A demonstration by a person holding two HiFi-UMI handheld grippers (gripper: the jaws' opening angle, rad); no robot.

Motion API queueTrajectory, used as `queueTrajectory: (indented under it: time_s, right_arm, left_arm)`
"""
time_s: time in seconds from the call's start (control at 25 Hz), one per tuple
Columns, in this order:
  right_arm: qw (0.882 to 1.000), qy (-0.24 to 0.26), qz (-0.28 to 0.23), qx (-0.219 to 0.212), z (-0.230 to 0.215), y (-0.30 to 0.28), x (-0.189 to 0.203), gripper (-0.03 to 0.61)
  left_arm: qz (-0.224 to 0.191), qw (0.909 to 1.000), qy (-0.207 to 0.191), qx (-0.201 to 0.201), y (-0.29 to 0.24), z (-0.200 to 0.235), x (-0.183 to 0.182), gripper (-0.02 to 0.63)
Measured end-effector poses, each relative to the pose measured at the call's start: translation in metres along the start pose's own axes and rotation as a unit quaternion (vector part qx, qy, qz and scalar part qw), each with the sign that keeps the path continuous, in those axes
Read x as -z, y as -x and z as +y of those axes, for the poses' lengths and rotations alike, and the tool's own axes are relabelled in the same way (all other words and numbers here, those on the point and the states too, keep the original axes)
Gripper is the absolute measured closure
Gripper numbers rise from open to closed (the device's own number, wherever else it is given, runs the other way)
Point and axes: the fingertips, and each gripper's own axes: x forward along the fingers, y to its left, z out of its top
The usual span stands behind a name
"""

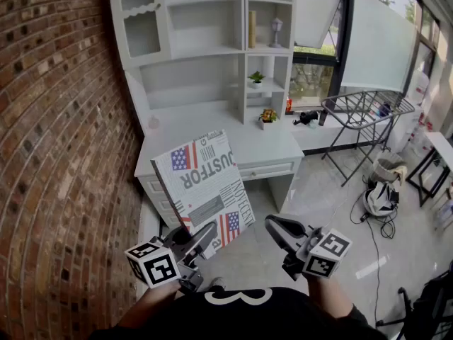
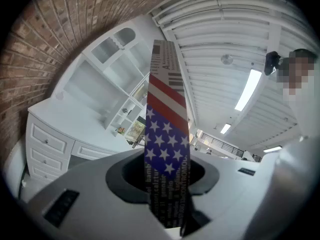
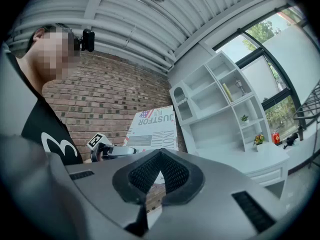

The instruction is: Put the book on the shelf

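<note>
A large flat book (image 1: pixel 205 183) with newspaper print and American flags is tilted up in front of the white desk (image 1: pixel 241 147). My left gripper (image 1: pixel 205 234) is shut on its lower corner. In the left gripper view the book (image 2: pixel 167 134) stands edge-on between the jaws of that gripper (image 2: pixel 167 171). My right gripper (image 1: pixel 274 225) hangs to the right of the book, apart from it, shut on nothing. From the right gripper view, the book (image 3: pixel 152 129) shows beyond the closed jaws (image 3: pixel 159 156). The white shelf unit (image 1: pixel 205 20) rises behind the desk.
A brick wall (image 1: pixel 56 119) runs along the left. Small potted plants (image 1: pixel 256 78) and a flower pot (image 1: pixel 267 117) sit in the shelf's right column. A metal drying rack (image 1: pixel 364 108) and a bag with cables (image 1: pixel 379 197) stand on the floor at right.
</note>
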Motion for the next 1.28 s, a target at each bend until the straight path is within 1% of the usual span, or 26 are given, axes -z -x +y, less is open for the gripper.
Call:
queueTrajectory:
  time_s: [0.2,0.36,0.52,0.8,1.0,1.16,1.28]
  right_arm:
    - [1.0,0.0,0.0,0.004,0.003,0.008,-0.001,0.569]
    - [1.0,-0.011,-0.001,0.018,0.0,0.019,0.002,0.569]
    - [0.999,-0.02,-0.011,0.022,-0.001,0.029,0.003,0.568]
    - [0.999,-0.027,-0.018,0.031,-0.014,0.042,0.006,0.569]
    - [0.999,-0.027,-0.017,0.03,-0.023,0.023,0.013,0.569]
    - [0.999,-0.021,-0.011,0.031,-0.038,0.016,0.007,0.569]
    - [0.999,-0.015,-0.009,0.036,-0.055,0.003,0.002,0.569]
  left_arm:
    - [-0.005,1.0,0.0,-0.001,0.002,-0.007,0.0,0.462]
    - [-0.01,1.0,-0.002,-0.002,0.0,-0.013,0.004,0.462]
    - [-0.012,0.9999,0.005,0.0,-0.003,-0.017,0.007,0.462]
    - [-0.011,0.9999,0.001,0.005,-0.016,-0.021,0.006,0.462]
    - [-0.019,0.9998,0.005,0.01,-0.019,-0.002,0.001,0.462]
    - [-0.018,0.9998,0.008,0.009,-0.032,0.008,-0.004,0.462]
    - [-0.02,0.9997,0.011,0.011,-0.044,0.024,-0.012,0.462]
